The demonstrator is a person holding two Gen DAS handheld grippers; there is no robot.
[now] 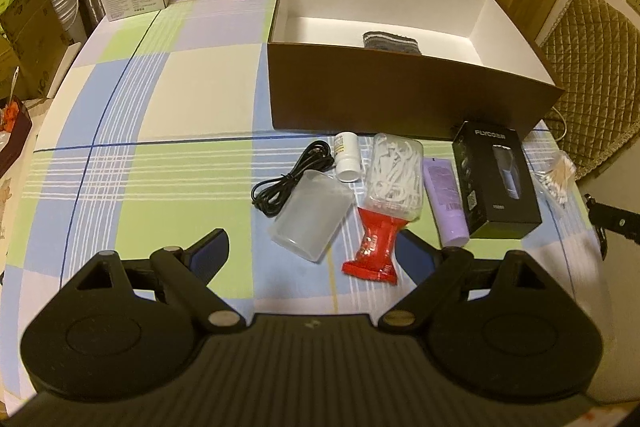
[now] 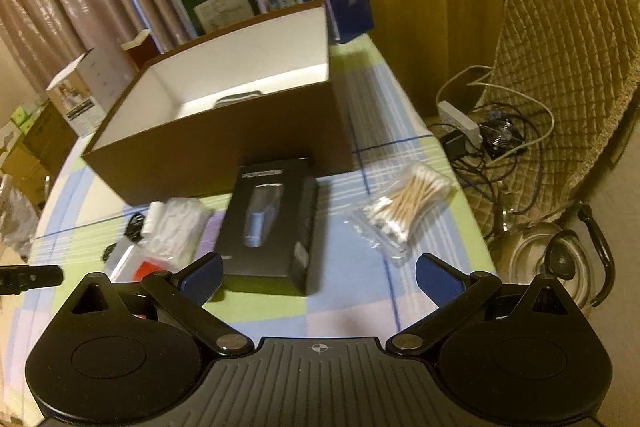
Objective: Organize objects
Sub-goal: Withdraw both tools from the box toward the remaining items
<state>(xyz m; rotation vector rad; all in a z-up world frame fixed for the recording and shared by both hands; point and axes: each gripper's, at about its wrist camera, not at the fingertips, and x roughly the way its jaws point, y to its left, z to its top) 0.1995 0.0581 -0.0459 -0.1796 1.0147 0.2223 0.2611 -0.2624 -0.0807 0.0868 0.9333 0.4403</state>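
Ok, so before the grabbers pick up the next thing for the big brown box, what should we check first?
1. Left gripper open and empty: ok.
2. Right gripper open and empty: ok.
3. Brown cardboard box with white inside has room: ok; only a grey striped cloth lies inside.
4. Black rectangular shaver box free to lift: ok; it lies flat in front of the right gripper, nothing on top.
5. Red crinkly snack packet free: not ok; the clear bag of white floss picks overlaps its top end.
6. Clear bag of wooden cotton swabs safely away from the table edge: cannot tell.
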